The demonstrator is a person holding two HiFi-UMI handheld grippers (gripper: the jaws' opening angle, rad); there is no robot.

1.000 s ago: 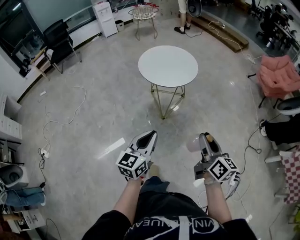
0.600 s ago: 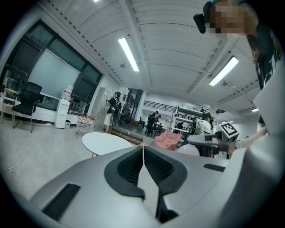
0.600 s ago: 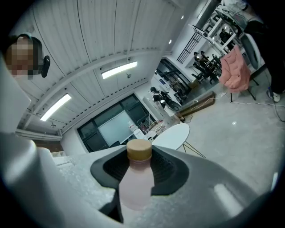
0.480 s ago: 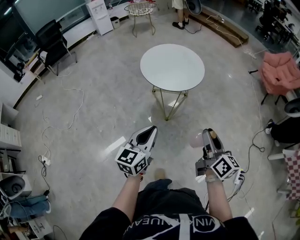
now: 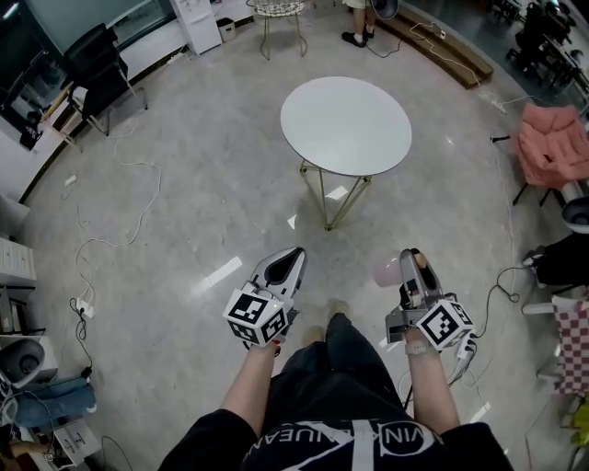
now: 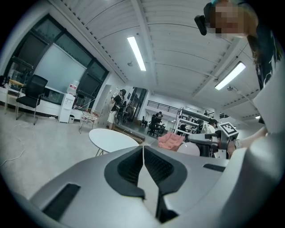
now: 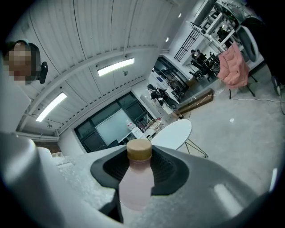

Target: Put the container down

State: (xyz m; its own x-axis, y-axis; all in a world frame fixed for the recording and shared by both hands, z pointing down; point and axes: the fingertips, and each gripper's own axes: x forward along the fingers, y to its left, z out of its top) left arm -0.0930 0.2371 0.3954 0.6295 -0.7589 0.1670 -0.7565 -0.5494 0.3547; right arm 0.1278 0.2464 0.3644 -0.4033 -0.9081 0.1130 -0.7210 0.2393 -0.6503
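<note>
The container is a pale pink bottle (image 7: pixel 137 178) with a tan cap (image 7: pixel 139 150). It sits between the black pads of my right gripper (image 7: pixel 139 168), which is shut on it. In the head view that right gripper (image 5: pixel 414 269) is held above the floor at lower right, with the bottle (image 5: pixel 386 272) showing at its left side. My left gripper (image 5: pixel 285 262) is at lower centre, shut with nothing in it; its pads (image 6: pixel 143 165) meet. A round white table (image 5: pixel 346 125) on thin gold legs stands ahead of both grippers.
A pink chair (image 5: pixel 552 143) stands at the right, a black office chair (image 5: pixel 95 60) at the upper left. Cables (image 5: pixel 110 230) trail over the grey floor at the left. A wire-frame stool (image 5: pixel 279 11) and a person's feet (image 5: pixel 357 37) are beyond the table.
The round table has drawn nearer and shifted slightly right in the head view as the person walks toward it. Both grippers keep their pose; the bottle stays gripped.
</note>
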